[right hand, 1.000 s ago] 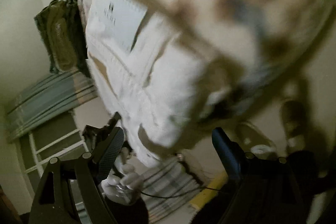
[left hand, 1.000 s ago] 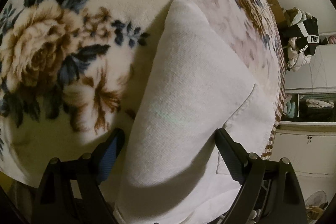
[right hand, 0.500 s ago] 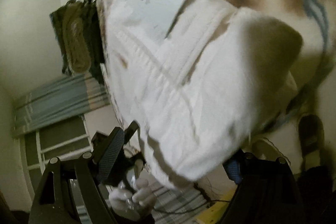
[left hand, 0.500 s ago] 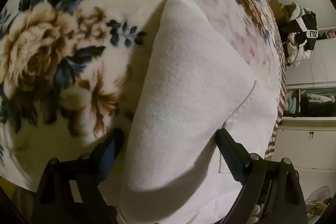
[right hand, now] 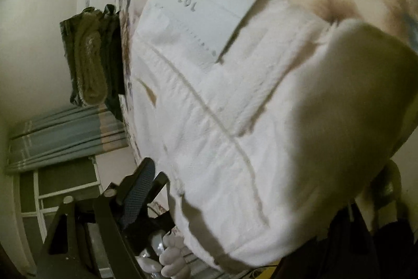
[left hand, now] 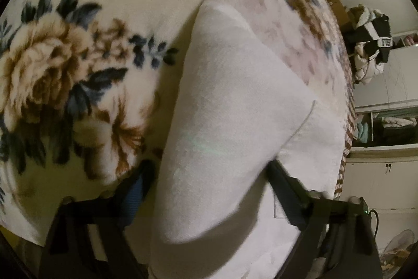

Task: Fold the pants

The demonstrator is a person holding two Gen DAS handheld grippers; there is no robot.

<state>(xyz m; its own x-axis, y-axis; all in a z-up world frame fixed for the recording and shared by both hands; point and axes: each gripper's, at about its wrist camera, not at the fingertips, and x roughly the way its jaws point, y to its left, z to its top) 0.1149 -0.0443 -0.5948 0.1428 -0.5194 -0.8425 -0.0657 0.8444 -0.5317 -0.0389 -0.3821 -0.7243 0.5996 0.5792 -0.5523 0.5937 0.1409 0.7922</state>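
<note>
So there's one pair of white cotton pants [left hand: 235, 122], already doubled over, lying on the cream fleece blanket with brown roses [left hand: 65, 75]. I've got my left gripper [left hand: 209, 190] straddling the folded bulge and the jaws are closing in on it, fabric between them but not pinched yet. My right gripper [right hand: 235, 200] is doing the same at the waistband end, by the one white leather patch [right hand: 209, 7], closing. Two grippers, so I can probably lift both ends evenly.

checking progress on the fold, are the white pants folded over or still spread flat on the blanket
Folded over. The white pants form a thick, rounded bundle on the floral blanket, and the waistband patch sits on stacked layers.
</note>
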